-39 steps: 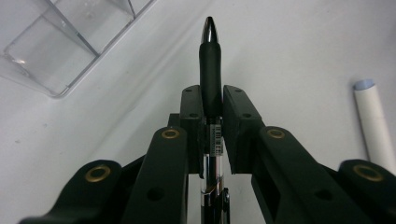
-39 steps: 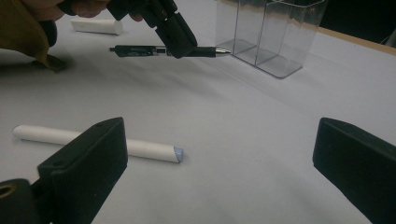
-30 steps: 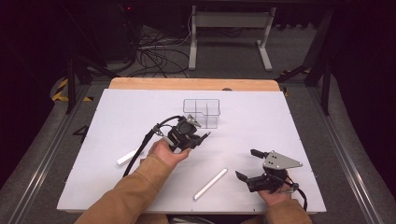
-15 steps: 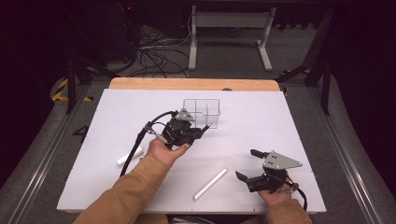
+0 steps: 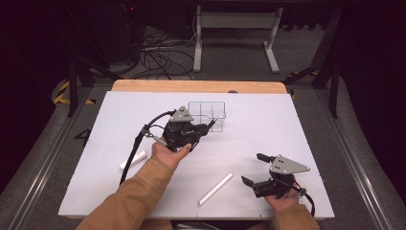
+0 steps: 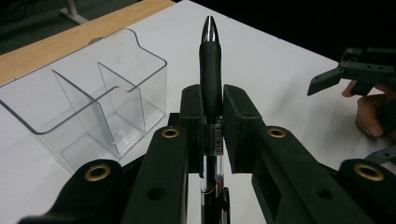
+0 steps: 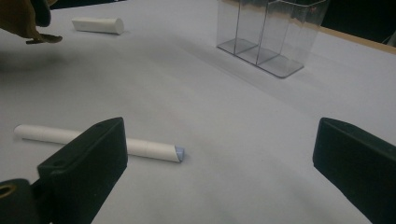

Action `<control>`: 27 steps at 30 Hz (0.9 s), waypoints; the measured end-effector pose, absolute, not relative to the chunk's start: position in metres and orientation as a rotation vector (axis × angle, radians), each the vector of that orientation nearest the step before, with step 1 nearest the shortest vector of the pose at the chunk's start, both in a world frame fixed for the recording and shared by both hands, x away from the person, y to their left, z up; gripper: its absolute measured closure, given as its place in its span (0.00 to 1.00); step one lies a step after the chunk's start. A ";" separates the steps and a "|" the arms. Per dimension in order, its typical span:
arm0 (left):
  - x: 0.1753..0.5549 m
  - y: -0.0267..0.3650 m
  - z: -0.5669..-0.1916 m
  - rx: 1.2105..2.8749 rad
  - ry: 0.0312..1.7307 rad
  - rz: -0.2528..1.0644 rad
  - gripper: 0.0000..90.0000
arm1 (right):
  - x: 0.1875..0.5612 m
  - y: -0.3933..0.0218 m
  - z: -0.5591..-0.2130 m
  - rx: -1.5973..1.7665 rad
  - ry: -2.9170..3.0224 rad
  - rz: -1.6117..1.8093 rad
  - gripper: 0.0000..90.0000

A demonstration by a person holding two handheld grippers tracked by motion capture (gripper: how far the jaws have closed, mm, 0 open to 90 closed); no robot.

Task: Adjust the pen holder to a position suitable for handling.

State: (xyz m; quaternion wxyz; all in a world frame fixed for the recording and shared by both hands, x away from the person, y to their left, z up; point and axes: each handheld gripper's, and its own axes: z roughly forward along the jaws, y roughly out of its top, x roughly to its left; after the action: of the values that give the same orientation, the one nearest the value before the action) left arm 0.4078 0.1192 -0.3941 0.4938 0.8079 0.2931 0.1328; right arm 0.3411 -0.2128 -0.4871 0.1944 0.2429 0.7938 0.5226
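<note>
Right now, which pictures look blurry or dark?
High view: bright white table, room behind nearly black. Left gripper view: pen sharp, its silver tip glinting; clear organizer shows pale reflections. Right gripper view: near jaws blurry, white marker slightly soft.

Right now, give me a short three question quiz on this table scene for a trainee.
1. What does the left gripper hold?
2. True or false: the right gripper is shut on a white marker.
3. How many white markers lie on the table? A one, B two, C three.

Key: 1. A pen, pointing toward the clear organizer. 2. False; its jaws stand open, and the near marker lies free. 3. B; the other marker lies by the left forearm.
</note>
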 end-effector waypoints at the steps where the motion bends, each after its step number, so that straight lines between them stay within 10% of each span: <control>1: 0.408 0.120 -0.394 1.953 0.706 0.321 0.89 | 0.341 -0.213 -0.487 0.681 2.226 1.466 0.04; 27: 0.414 0.127 -0.389 1.813 0.637 0.306 0.88 | 0.341 -0.212 -0.487 0.674 2.232 1.468 0.04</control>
State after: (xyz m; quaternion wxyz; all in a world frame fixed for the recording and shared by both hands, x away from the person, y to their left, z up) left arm 0.4141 0.1275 -0.3888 0.5627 0.7702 0.2707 0.1299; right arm 0.3415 -0.2125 -0.4874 0.1918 0.2402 0.7951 0.5228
